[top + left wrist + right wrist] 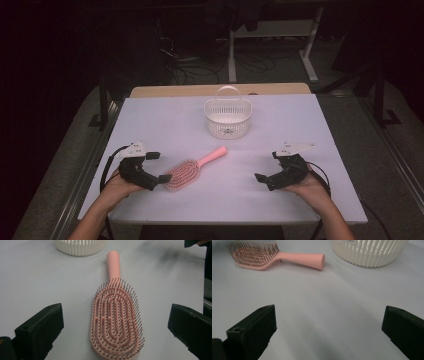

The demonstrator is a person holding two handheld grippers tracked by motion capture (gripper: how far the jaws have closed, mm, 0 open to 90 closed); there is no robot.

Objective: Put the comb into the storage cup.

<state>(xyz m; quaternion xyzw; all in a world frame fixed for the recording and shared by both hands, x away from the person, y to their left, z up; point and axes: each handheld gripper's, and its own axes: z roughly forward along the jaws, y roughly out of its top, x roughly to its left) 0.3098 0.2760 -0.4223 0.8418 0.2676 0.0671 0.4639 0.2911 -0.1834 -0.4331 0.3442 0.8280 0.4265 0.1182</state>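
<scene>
Hairbrush (192, 167) on table (300, 130), before basket (227, 118); left tool (159, 167) beside it, right tool (267, 167) apart.

Dim, soft-focus frames, dark surroundings

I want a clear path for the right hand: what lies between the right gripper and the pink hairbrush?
Nothing: in the right gripper view only bare table stretches from the open right gripper to the pink hairbrush; the white basket stands off to the side.
</scene>
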